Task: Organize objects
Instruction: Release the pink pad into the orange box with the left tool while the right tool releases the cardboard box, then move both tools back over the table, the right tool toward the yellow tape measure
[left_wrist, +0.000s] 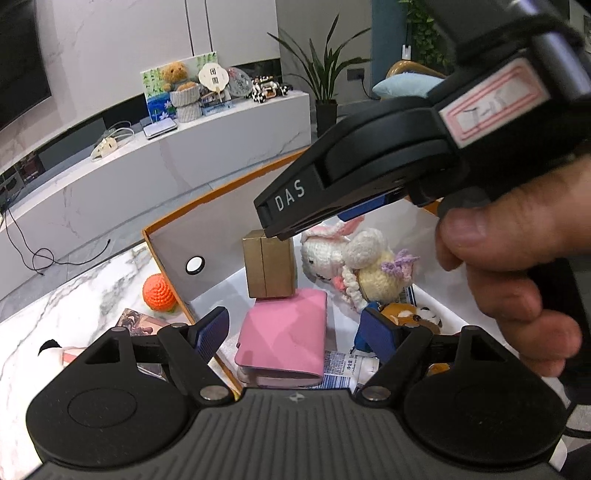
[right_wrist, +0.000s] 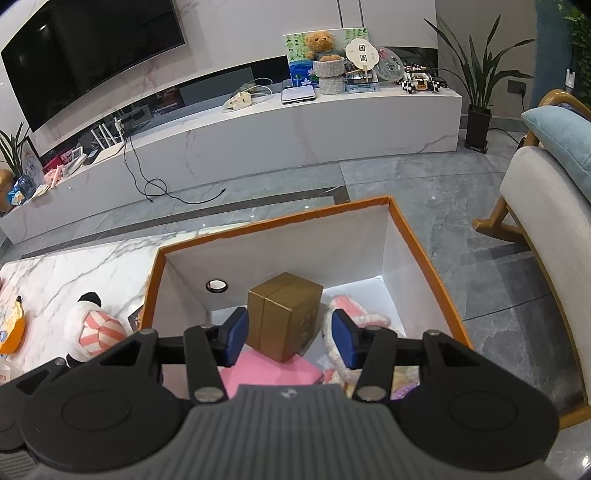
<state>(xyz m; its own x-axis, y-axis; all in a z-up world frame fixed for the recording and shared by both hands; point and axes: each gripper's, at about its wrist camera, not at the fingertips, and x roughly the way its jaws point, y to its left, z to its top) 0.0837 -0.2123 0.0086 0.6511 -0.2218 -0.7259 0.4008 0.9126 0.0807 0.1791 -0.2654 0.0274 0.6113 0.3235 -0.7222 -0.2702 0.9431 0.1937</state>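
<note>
Carrot (left_wrist: 159, 293) seen only from left wrist, panda toy (right_wrist: 94, 328) perhaps clearer rightward

Place: I work in a home living room.
Evidence: wall-mounted television (right_wrist: 88, 51), long marble media console (right_wrist: 295, 122), teddy bear (right_wrist: 320, 44), potted plant (right_wrist: 480, 92), cushioned armchair (right_wrist: 546, 206).

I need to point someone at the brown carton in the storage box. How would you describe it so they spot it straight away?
Find the orange-rimmed box with white walls on the marble table. Inside it, toward the wall with the round hole, a brown carton stands upright on a pink case, beside a crocheted bunny. It is the only hard-edged cardboard block there, with a seam down its front.
</note>
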